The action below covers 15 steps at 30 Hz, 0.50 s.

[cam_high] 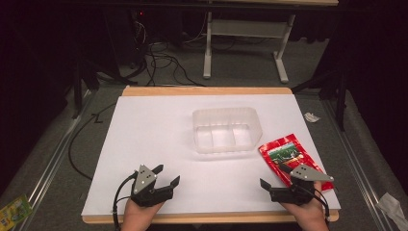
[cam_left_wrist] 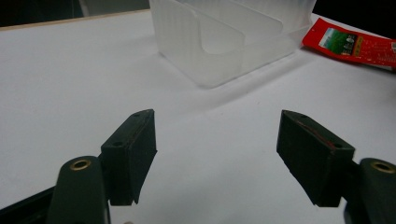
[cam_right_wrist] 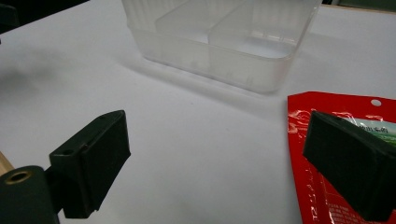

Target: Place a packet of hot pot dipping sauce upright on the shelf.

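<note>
Right gripper [cam_high: 278,184]: near edge of the table at about 5 o'clock from the white sheet's centre; jaws spread wide, nothing between them.
Left gripper [cam_high: 168,175]: near edge at about 7 o'clock; jaws equally spread, bare sheet between them in the left gripper view [cam_left_wrist: 217,154].
Red packet [cam_high: 287,156]: flat on the sheet, at roughly 1 o'clock from the right gripper, just beside it; one jaw overlaps its near end in the right gripper view, contact not discernible.
Red packet, second sighting [cam_right_wrist: 336,140]: hang-hole end pointing away from the gripper.
Long axis of packet: running from about 11 o'clock to 5 o'clock in the high view, near end under the right hand's side.
Nearer hand: right, clearly; left gripper well apart from the packet, with the tub between in its own view.
Clear tub [cam_high: 226,129]: translucent, divided into compartments, empty as far as visible; at 12 o'clock from the sheet's middle, at about 10 o'clock from the packet, near but apart.
Likely call of next move: a short shift toward 1 o'clock to bracket the packet's edge.
Surface: white sheet [cam_high: 159,134] over a wooden board, smooth, matt.
Room: dim; grey carpet, cables, white table legs [cam_high: 208,48] at 12 o'clock; green wrapper [cam_high: 13,210] on the floor at 8 o'clock.
</note>
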Available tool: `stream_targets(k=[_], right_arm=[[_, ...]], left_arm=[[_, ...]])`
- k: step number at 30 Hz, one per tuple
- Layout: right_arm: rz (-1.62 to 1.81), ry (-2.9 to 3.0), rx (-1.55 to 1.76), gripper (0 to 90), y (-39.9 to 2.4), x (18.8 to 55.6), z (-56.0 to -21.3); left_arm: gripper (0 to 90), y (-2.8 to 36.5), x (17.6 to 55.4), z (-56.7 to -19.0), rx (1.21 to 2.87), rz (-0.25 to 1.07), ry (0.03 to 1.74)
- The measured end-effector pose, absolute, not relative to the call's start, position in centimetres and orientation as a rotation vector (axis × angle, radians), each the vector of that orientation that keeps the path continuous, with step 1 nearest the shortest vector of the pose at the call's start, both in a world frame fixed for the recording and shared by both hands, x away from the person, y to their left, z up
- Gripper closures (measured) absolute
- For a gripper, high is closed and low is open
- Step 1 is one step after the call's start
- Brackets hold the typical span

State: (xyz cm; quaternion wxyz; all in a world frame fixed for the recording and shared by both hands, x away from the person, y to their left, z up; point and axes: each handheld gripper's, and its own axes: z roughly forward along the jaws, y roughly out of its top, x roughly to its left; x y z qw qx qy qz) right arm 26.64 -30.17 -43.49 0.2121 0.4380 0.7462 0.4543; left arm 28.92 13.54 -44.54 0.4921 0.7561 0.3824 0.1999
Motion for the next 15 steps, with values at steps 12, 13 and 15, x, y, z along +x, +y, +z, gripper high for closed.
stream_targets(k=[12,13,15], right_arm=[[1.246,2.084,1.218,8.7,-30.2,27.1,-43.6],[1.246,2.079,1.213,9.6,-30.2,27.3,-43.5],[1.245,2.072,1.229,10.7,-30.5,27.5,-43.4]], left_arm=[[29.4,14.7,28.7,-44.5,1.807,0.481,0.946],[29.4,15.0,28.6,-44.4,1.799,0.483,0.95],[29.4,15.0,28.6,-44.4,1.795,0.482,0.952]])
